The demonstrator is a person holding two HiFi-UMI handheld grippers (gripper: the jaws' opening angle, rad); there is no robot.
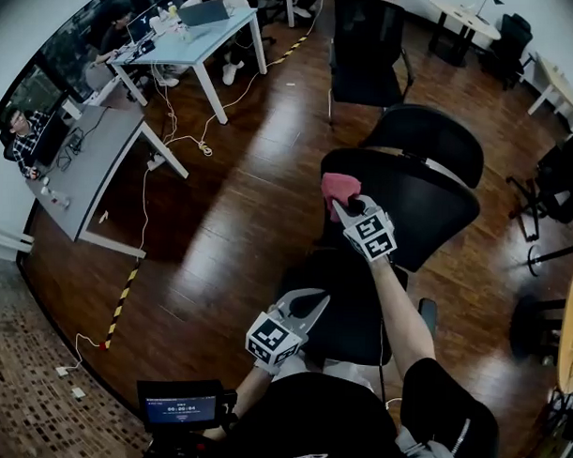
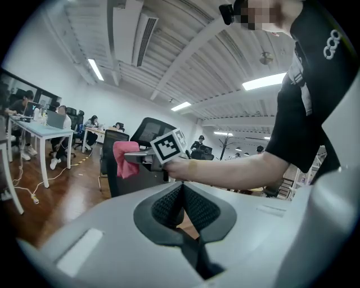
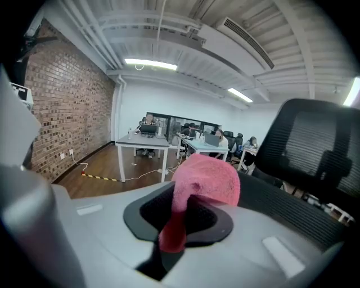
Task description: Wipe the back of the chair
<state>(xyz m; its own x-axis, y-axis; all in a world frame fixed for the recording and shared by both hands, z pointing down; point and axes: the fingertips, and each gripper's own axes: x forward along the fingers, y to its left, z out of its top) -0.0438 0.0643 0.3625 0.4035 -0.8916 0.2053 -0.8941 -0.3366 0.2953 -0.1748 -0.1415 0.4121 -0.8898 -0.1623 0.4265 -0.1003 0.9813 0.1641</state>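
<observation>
A black mesh office chair stands before me, its backrest [image 1: 421, 202] facing me and its headrest [image 1: 438, 137] beyond. My right gripper [image 1: 345, 202] is shut on a pink cloth [image 1: 339, 189] and holds it at the backrest's upper left edge. In the right gripper view the pink cloth [image 3: 203, 181] bulges out of the jaws, with the mesh backrest [image 3: 304, 212] just to its right. My left gripper [image 1: 310, 302] hangs low over the chair seat [image 1: 345, 310], shut and empty. The left gripper view shows the pink cloth [image 2: 124, 159] and the right gripper [image 2: 133, 158] beside the chair.
A second black chair [image 1: 366, 50] stands further back. Grey desks [image 1: 90, 165] and a light table [image 1: 194, 42] with seated people line the left side, with cables on the wooden floor [image 1: 240, 212]. More chairs [image 1: 551, 186] crowd the right.
</observation>
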